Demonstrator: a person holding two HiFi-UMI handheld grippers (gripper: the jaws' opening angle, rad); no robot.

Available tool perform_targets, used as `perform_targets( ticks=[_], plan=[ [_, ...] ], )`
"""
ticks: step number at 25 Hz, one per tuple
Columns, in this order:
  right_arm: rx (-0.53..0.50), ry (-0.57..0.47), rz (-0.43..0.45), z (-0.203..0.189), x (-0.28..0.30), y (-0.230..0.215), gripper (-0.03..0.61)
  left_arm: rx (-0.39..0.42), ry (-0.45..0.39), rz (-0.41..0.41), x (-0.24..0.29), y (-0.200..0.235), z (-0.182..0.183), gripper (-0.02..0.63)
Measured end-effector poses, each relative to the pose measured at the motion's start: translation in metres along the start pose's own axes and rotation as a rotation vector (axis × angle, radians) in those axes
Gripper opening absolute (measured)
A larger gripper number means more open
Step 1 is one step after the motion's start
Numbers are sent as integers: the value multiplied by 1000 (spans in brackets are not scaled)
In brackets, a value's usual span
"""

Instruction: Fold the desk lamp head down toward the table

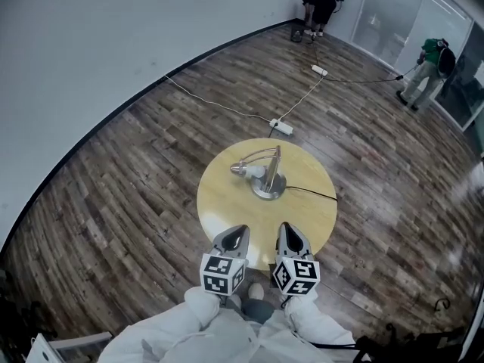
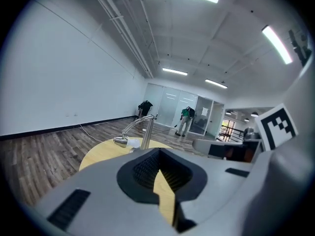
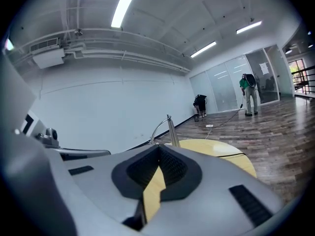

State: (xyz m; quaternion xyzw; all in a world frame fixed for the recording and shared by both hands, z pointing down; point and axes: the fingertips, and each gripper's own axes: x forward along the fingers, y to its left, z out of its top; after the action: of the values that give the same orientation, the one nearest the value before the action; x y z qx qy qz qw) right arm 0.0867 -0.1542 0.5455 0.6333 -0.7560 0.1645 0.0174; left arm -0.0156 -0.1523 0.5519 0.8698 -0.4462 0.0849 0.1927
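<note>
The silver metal desk lamp (image 1: 268, 181) with an arched neck stands near the middle of the round pale-yellow wooden surface (image 1: 306, 216). Its cone-shaped head (image 1: 240, 170) is low over the wood, though contact cannot be made out. The left claw (image 1: 239, 231) and right claw (image 1: 286, 228) hover side by side at the near edge — both pinched shut, empty — apart from the lamp.

No words, brand names or numbers can be read anywhere. The left gripper (image 1: 235, 234) and right gripper (image 1: 290, 231) each bear a marker cube (image 1: 223, 274) printed only with black-and-white square patterns. A white sheet (image 2: 204, 112) on the far glass wall (image 2: 170, 107) is too small to read
</note>
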Motion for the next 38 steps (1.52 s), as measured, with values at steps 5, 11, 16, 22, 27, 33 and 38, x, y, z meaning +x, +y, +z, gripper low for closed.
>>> perform_targets(
  ticks=[5, 11, 16, 22, 27, 33, 38],
  plan=[
    [-2, 23, 5, -16, -36, 10, 12, -27, -8, 15, -31, -24, -15, 2],
    [-31, -3, 37, -9, -60, 20, 12, -19, -48, 41, -45, -39, -14, 2],
    [-53, -3, 43, -7, -72, 14, 12, -10, -53, 49, -49, -52, -16, 2],
    [-62, -11, 63, -2, -74, 20, 12, -5, -43, 62, -54, -52, -15, 2],
    [-72, -18, 74, 2, -71, 23, 12, 5, -43, 71, -54, -49, -12, 2],
    [-85, -16, 82, 3, -66, 26, 12, -1, -37, 81, -52, -43, -12, 2],
    [-91, -17, 87, 5, -65, 26, 12, -7, -31, 86, -51, -39, -13, 2]
  ],
)
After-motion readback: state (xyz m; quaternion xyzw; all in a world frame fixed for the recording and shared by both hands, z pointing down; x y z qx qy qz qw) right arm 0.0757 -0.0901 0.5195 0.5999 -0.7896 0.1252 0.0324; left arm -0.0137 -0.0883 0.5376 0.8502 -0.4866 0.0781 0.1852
